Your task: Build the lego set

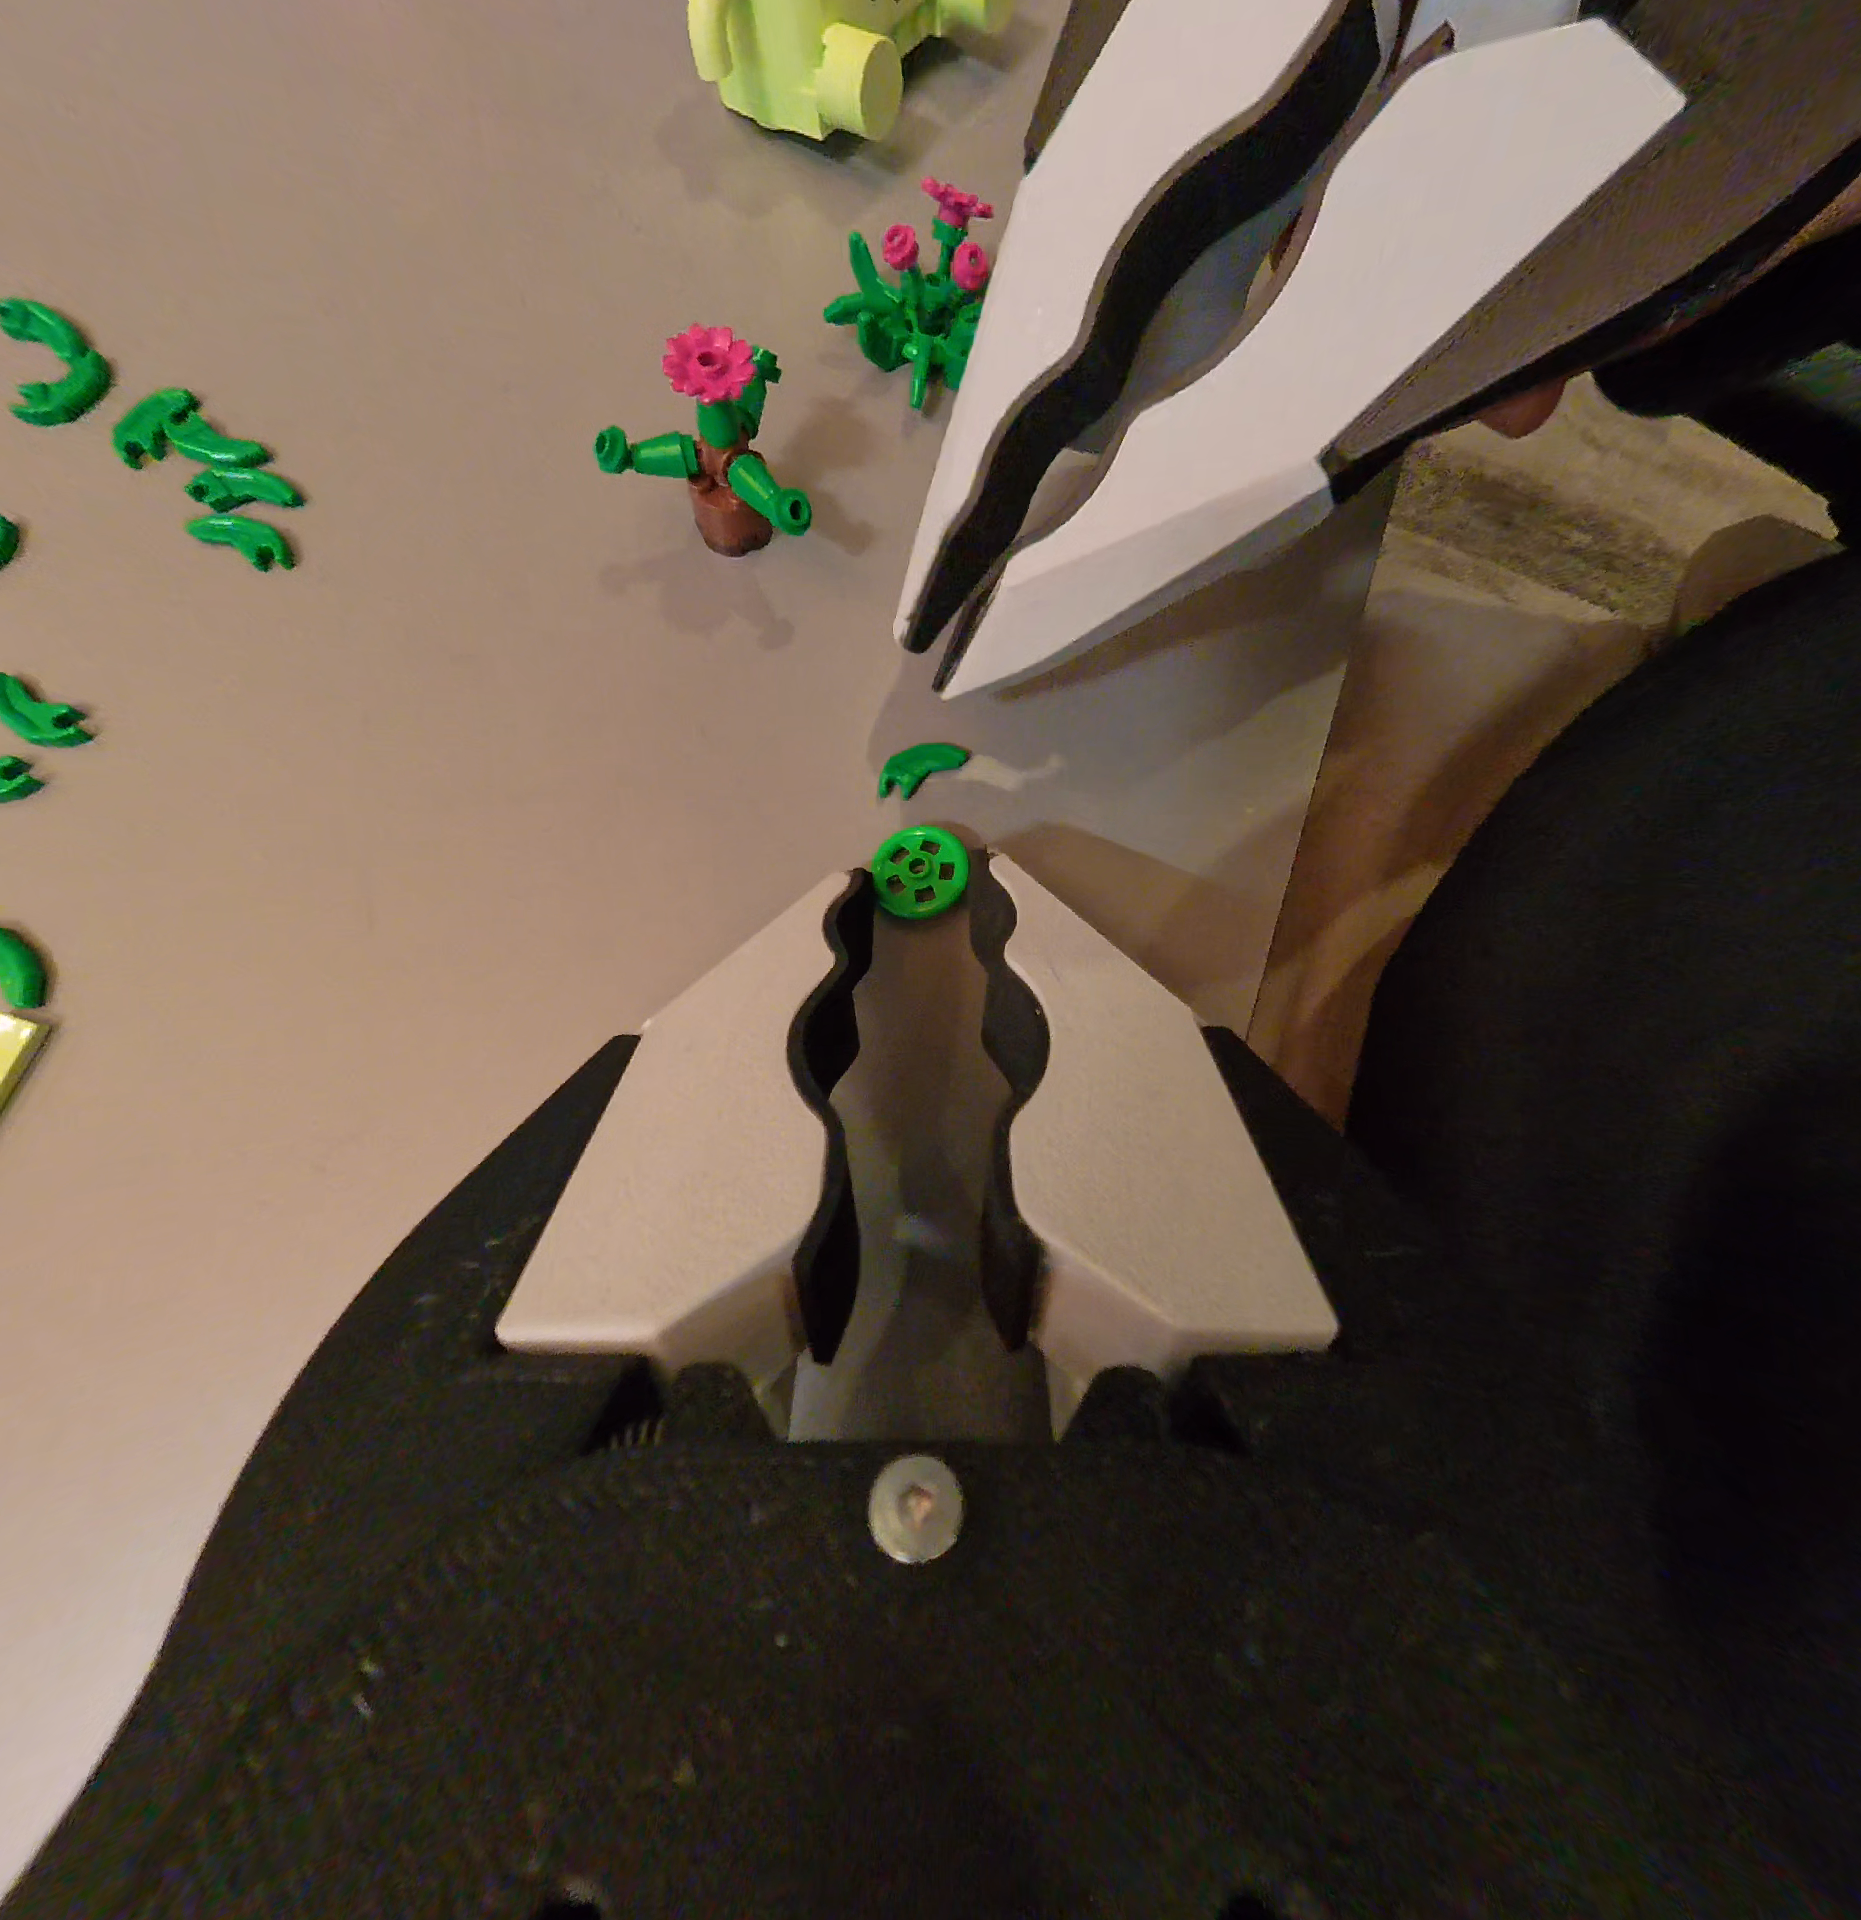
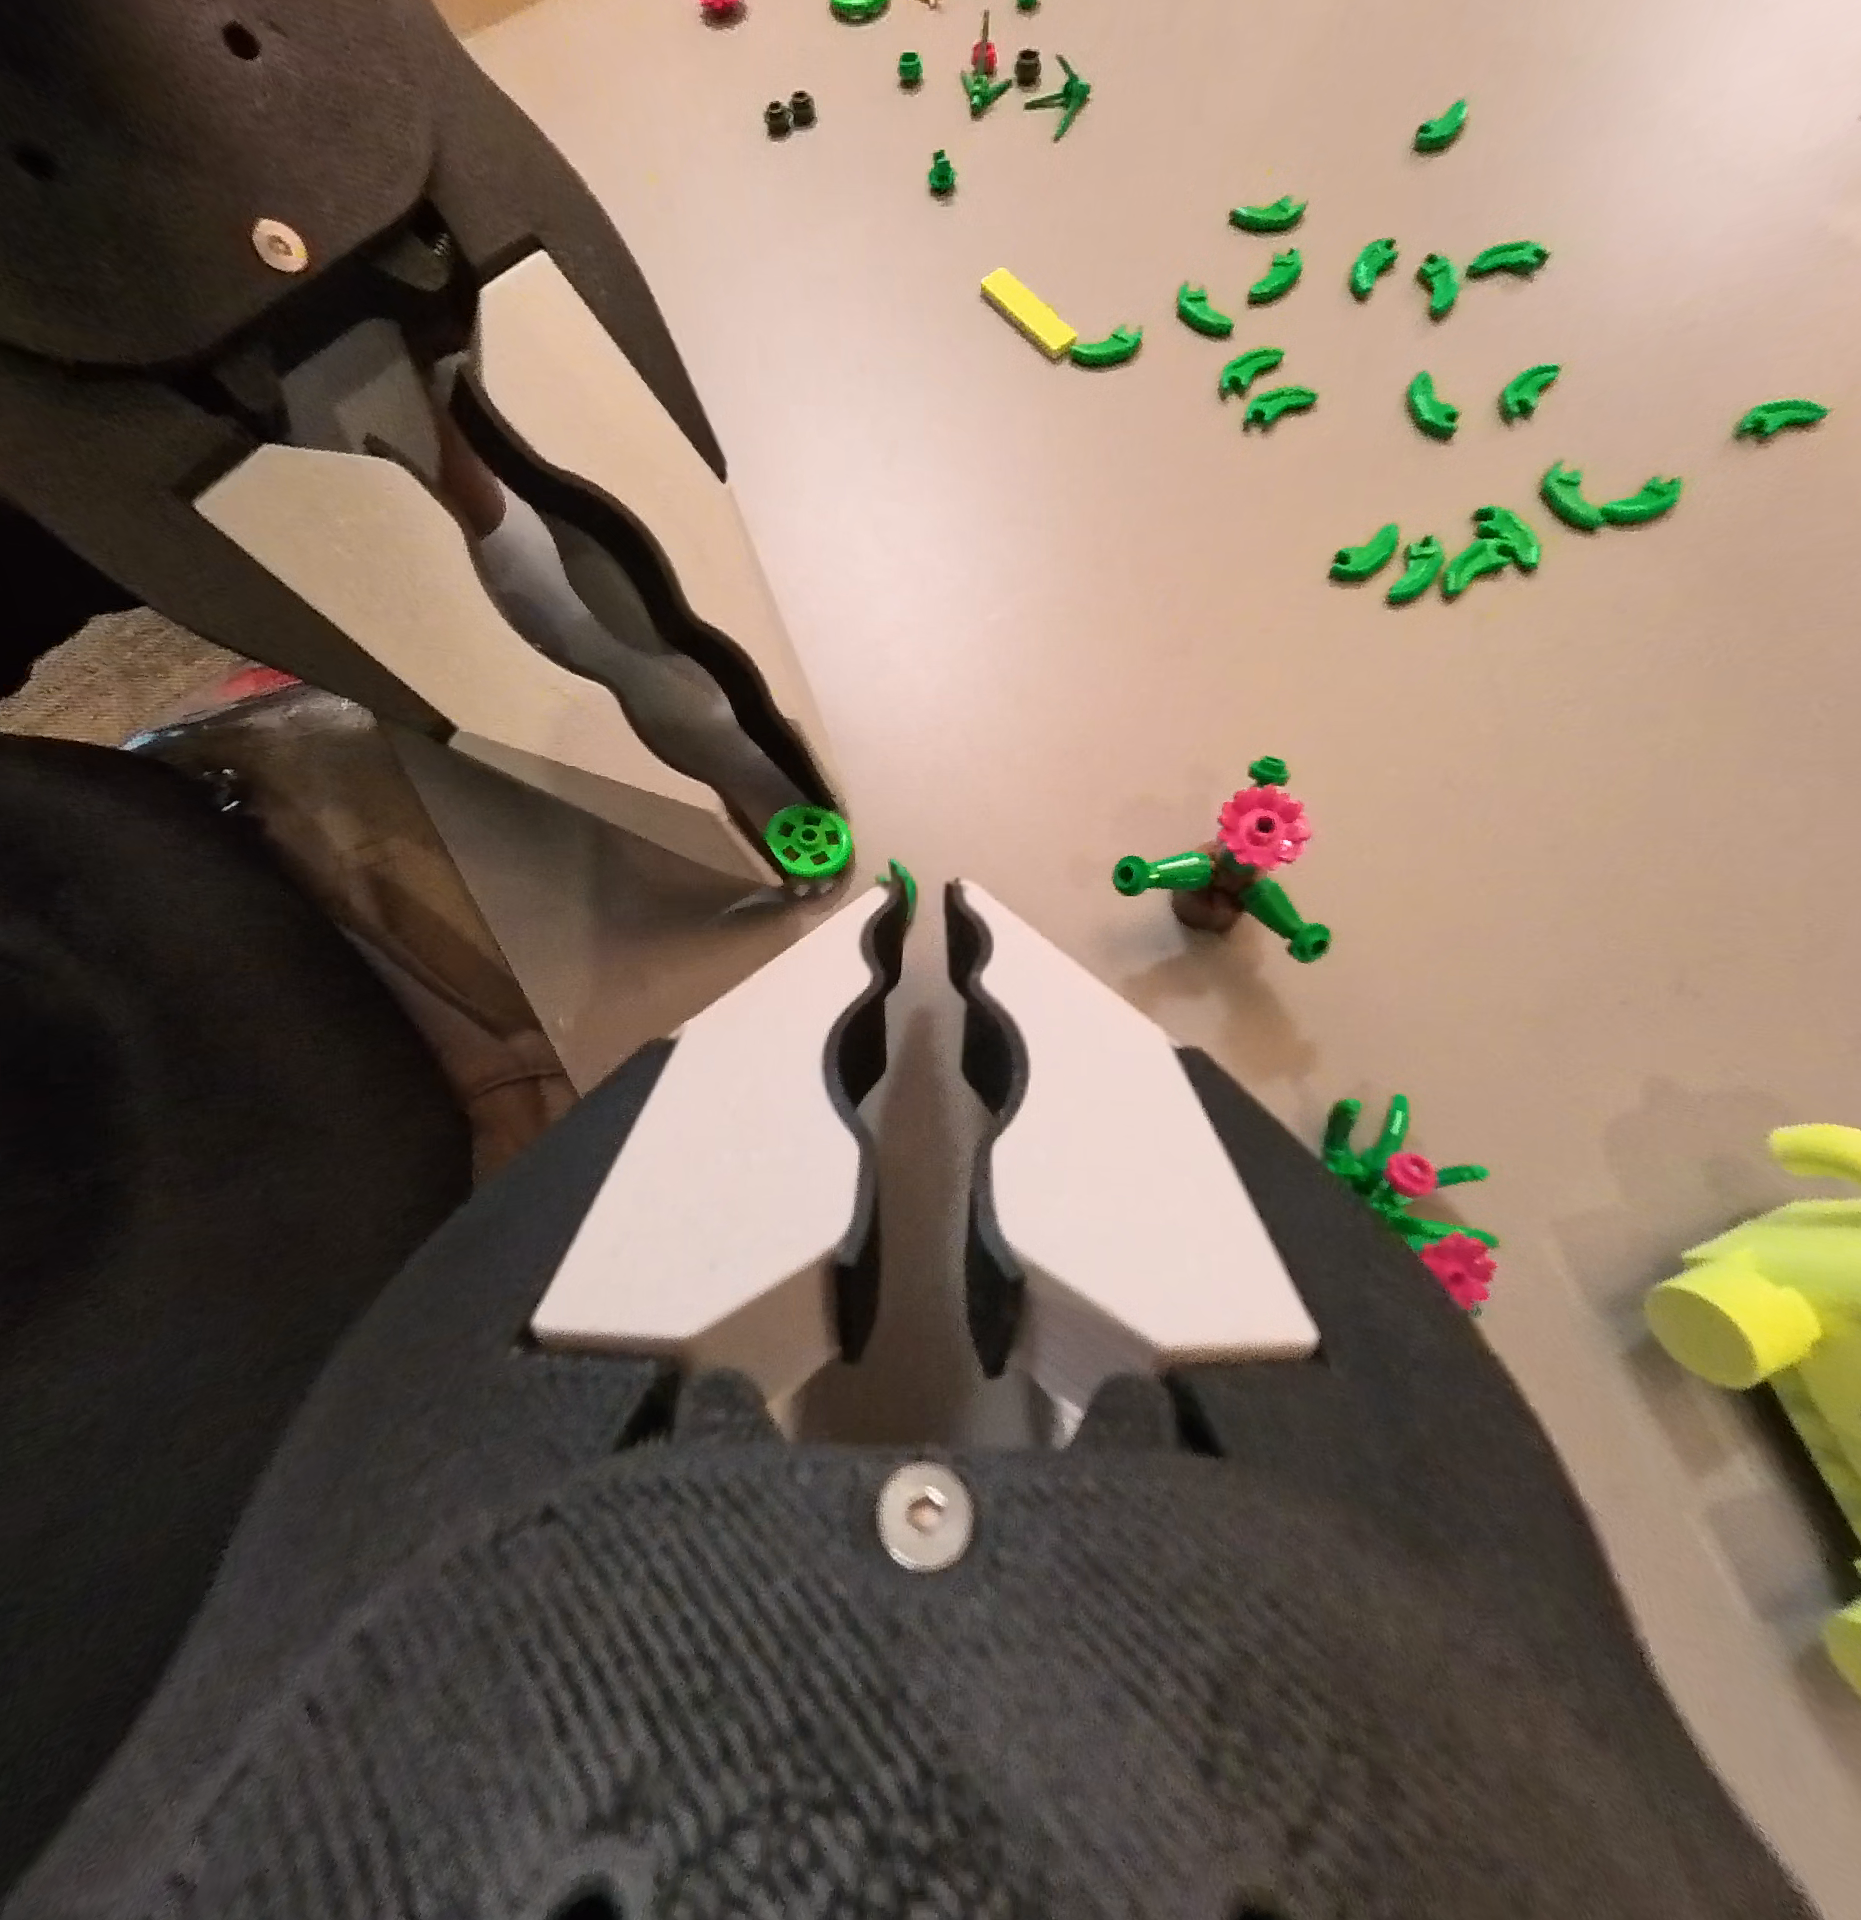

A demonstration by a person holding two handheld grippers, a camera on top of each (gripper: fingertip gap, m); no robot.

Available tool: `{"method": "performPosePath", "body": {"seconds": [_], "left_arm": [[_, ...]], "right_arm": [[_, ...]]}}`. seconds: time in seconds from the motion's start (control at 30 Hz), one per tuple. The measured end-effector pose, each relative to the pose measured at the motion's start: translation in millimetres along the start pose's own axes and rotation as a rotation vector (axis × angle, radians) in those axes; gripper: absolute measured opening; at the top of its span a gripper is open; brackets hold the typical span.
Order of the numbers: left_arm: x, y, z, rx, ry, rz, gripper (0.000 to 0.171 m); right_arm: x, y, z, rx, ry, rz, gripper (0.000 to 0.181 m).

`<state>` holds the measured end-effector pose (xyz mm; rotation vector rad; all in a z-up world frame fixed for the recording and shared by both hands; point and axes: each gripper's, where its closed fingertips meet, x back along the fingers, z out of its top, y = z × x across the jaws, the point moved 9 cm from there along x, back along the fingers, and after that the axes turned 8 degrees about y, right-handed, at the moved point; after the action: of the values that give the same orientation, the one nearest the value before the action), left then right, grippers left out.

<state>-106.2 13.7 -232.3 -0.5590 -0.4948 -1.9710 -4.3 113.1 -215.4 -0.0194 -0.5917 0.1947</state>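
Note:
My left gripper is shut on a small green round wheel-like piece, pinched at its fingertips just above the tan table near the edge. It also shows in the right wrist view with the piece. A single green leaf piece lies on the table just beyond the round piece. My right gripper hovers over the leaf with its jaws a narrow gap apart and holds nothing. From the left wrist view it comes in from the upper right.
A brown stem with green cones and a pink flower stands nearby. Behind it are a leafy plant with pink flowers and a lime-yellow build. Several loose green leaves and a yellow tile lie scattered. The table edge is close. Both grippers' tips are close together, under 4 cm apart. The yellow tile is about equally far from each gripper, around 15 cm.

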Motion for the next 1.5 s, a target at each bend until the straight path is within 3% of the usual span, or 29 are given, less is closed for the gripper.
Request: {"method": "performPosePath", "body": {"seconds": [0.27, 0.43, 0.77, 0.87, 1.03, 1.23, 1.37, 1.5], "left_arm": [[-1.7, 5.5, -0.9, -0.069, -0.018, 0.037, 0.019], [1.6, 3.4, 0.4, -0.048, 0.013, 0.039, 0.034], [18.6, -16.3, 4.9, 0.316, 0.256, -0.058, 0.035], [19.4, -17.9, 4.6, 0.329, 0.266, -0.057, 0.032], [18.9, -16.7, 4.7, 0.317, 0.259, -0.05, 0.031], [19.3, -17.0, 4.5, 0.332, 0.267, -0.061, 0.03], [18.5, -14.6, 5.8, 0.418, 0.314, -0.16, 0.033], [21.2, -13.7, 10.6, 0.594, 0.426, -0.353, 0.033]], "right_arm": [[-13.7, -7.2, -5.3, 0.105, -0.067, -0.02, 0.011], [-14.9, -12.7, -7.9, 0.178, -0.063, -0.048, 0.003], [3.3, -17.1, -4.1, 0.185, 0.081, -0.115, 0.0], [0.4, -8.2, -7.2, 0.138, 0.079, -0.181, 0.008], [-11.3, -0.4, -13.2, 0.033, 0.013, -0.15, 0.016], [-10.8, -0.8, -14.5, 0.017, 0.008, -0.12, 0.004], [0.1, -13.3, -7.5, 0.099, 0.162, -0.098, 0.004], [14.9, -28.3, 5.1, 0.257, 0.309, -0.121, 0.004]]}}
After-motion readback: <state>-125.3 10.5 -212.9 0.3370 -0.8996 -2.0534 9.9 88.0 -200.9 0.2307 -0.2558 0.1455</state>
